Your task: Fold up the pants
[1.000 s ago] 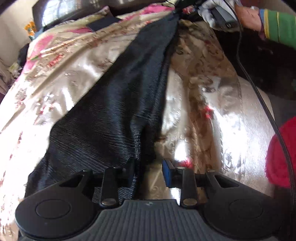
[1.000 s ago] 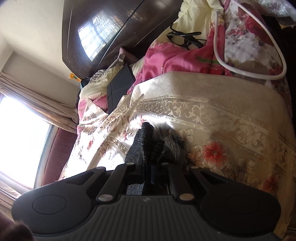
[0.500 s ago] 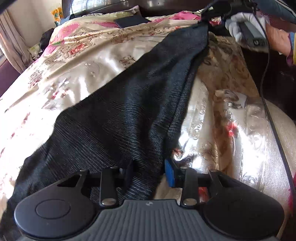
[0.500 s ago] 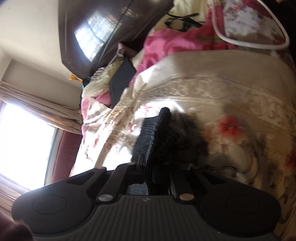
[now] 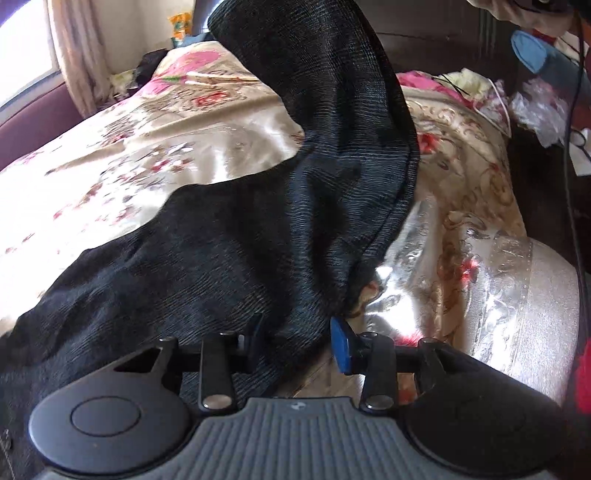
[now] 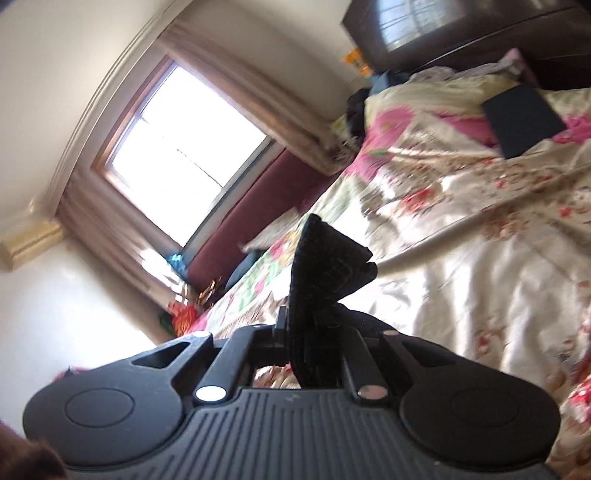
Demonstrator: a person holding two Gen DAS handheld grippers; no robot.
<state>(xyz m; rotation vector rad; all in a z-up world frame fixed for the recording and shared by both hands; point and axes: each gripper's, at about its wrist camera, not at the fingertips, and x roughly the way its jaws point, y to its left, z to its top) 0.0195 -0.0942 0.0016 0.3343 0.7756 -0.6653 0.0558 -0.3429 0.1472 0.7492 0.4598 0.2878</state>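
Home bedroom — bed with floral satin bedspread (image 5: 192,147), curtained window (image 6: 184,155), dark wooden headboard (image 6: 480,33).

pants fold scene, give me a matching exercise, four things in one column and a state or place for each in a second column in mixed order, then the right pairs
Things:
1. pants
2. right tool
3. left tool
4. dark flat case

States or places:
A. lying on the bedspread near the headboard
B. shut on a bunched end of the dark fabric
C. partly raised off the bed, the rest draped on it
D. fingers apart, fabric lying between them

Pairs: 1-C, 2-B, 3-D, 4-A
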